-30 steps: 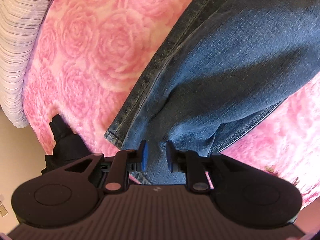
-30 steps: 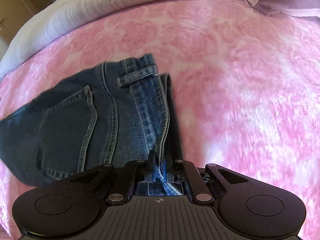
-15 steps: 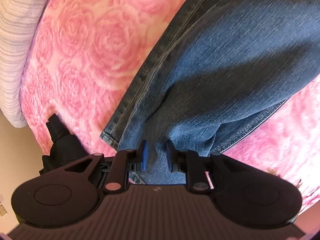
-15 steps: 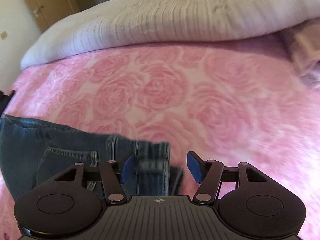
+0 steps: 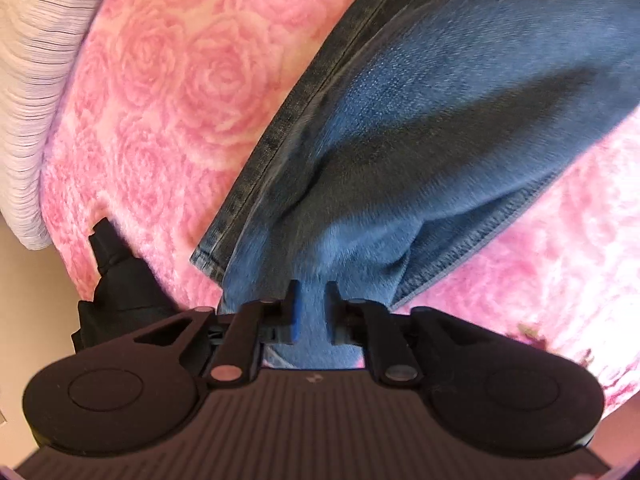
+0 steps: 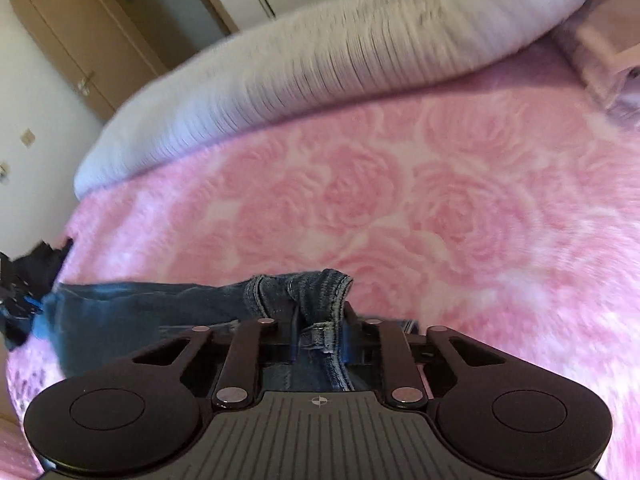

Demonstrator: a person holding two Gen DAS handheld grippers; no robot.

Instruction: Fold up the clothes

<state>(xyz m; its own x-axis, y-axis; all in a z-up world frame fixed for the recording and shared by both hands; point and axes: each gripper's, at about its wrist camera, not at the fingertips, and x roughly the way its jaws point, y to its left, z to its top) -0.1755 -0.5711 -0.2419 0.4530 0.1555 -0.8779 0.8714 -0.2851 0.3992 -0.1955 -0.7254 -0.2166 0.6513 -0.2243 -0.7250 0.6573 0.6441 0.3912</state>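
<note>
Tongs both clamped on blue denim jeans (image 5: 420,128) over pink rose-patterned fleece bed blanket (image 5: 168,80): left tongs (image 5: 311,312) pinch leg end; right tongs (image 6: 320,330), jaws just closing, grip bunched waistband.

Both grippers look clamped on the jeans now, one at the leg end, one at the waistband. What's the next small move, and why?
Probably lift both together and carry the waistband toward the leg end. The left gripper pinches the jeans near the hem; the right gripper, whose jaws have just been closing, has bunched waistband between them. The jeans lie long on the pink blanket.
</note>
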